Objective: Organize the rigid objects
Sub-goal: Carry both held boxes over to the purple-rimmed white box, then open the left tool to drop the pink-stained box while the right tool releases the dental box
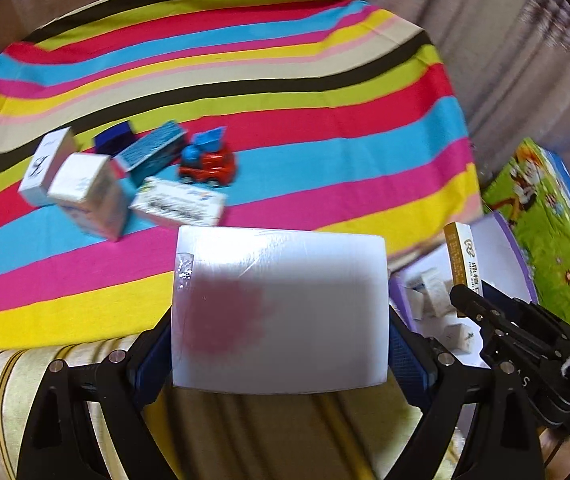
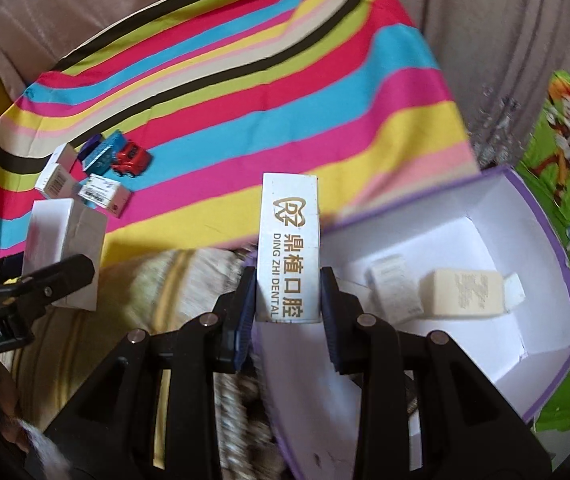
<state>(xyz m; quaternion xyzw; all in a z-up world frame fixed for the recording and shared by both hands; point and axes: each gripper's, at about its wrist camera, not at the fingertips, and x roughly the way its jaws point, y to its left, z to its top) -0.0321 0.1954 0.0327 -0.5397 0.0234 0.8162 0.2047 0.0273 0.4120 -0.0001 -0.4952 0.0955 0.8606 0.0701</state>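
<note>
Pointing steeply down, left gripper point(image 1: 281, 332) clamps a wide white box point(image 1: 281, 312), right gripper point(image 2: 287, 300) a dental box point(image 2: 289, 248).

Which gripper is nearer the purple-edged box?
Right. The right gripper holds its dental box at the purple-edged box rim; the left gripper is off to its left.

Left gripper point(image 1: 281, 344), pitched steeply downward, fingers point(image 1: 399, 344) spread wide and pressed against a white box point(image 1: 281, 304). Right gripper point(image 2: 287, 312), likewise pitched downward, fingers point(image 2: 331, 312) clamped narrowly on a slim white carton point(image 2: 289, 248).
</note>
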